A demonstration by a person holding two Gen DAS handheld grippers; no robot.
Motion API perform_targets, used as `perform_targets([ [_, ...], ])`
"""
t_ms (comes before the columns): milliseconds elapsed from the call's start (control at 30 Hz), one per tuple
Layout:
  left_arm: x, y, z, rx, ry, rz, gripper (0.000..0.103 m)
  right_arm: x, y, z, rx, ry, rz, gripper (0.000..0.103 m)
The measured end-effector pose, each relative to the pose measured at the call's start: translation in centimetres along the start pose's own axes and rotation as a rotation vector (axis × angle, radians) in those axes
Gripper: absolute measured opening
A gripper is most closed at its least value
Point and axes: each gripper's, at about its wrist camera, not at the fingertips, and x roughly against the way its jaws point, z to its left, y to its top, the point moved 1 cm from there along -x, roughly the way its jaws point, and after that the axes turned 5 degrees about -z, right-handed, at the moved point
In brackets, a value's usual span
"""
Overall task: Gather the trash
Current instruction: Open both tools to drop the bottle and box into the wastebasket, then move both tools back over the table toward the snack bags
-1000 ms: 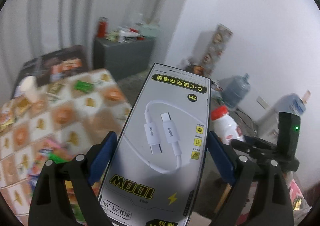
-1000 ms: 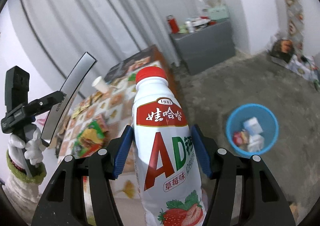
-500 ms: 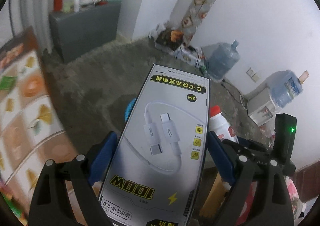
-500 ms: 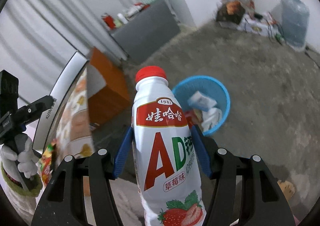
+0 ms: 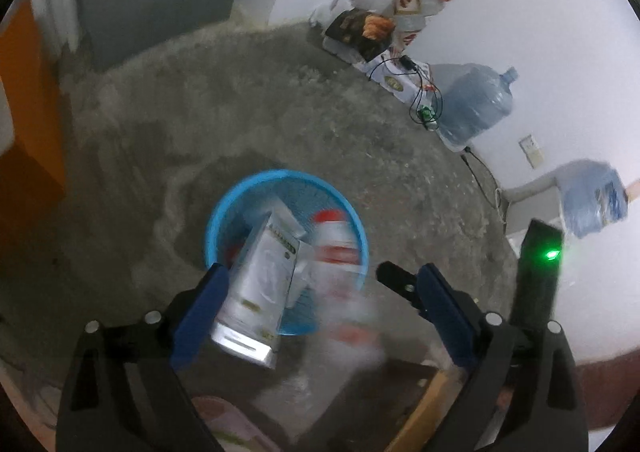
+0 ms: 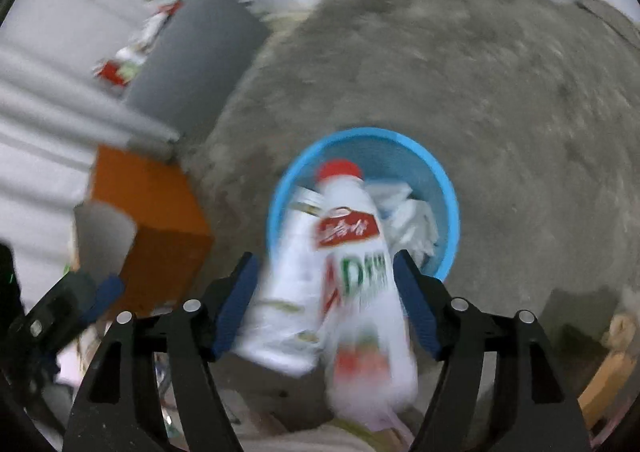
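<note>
Right wrist: bottle (image 6: 360, 264) loose between spread fingers (image 6: 416, 300).

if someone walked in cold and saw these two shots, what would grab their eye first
Probably the white drink bottle with its red cap, blurred, pointing cap-first at the blue bin on the grey floor, between the open fingers of the right gripper, whose jaws have just been opening. Next, the silver cable box tipping toward the same bin by the open left gripper.

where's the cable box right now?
In the left wrist view the cable box hangs between the open left gripper fingers, tipping over the blue trash basket, with the drink bottle on its right.
</note>
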Motion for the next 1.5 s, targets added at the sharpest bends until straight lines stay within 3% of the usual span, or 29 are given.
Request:
perform_targets([
  [133, 0.5, -1.4, 0.2, -0.008, -0.050, 0.019, 0.093, 1.0, -1.7, -1.3, -0.023, 0.021, -0.003, 0.067],
  [533, 9.8, -3.8, 0.6, -0.018, -0.073, -0.120, 0.093, 7.9, -7.1, -0.8, 0.075, 0.027, -0.115, 0.067],
  [733, 17.0, -7.4, -0.6, -0.095, -0.115, -0.239, 0.093, 12.4, -10.7, 2.1, 0.202, 0.041, -0.192, 0.075],
  [900, 22.4, -11.5, 0.0, -0.111, -0.110, -0.317, 0.093, 15.7, -13.3, 4.9, 0.323, 0.048, -0.277, 0.088],
  [1100, 30.0, -17.3, 3.2, -0.094, -0.043, -0.441, 0.093, 18.0, -15.7, 8.0, 0.491, 0.034, -0.359, 0.095],
  [1233, 35.2, -22.0, 7.5, -0.049, 0.044, -0.522, 0.094, 20.1, -17.1, 9.3, 0.545, 0.096, -0.414, 0.095],
  [1500, 43.6, -33.9, 17.5, 0.157, 0.264, -0.667, 0.096, 20.2, -19.1, 13.8, 0.587, 0.350, -0.269, 0.095],
])
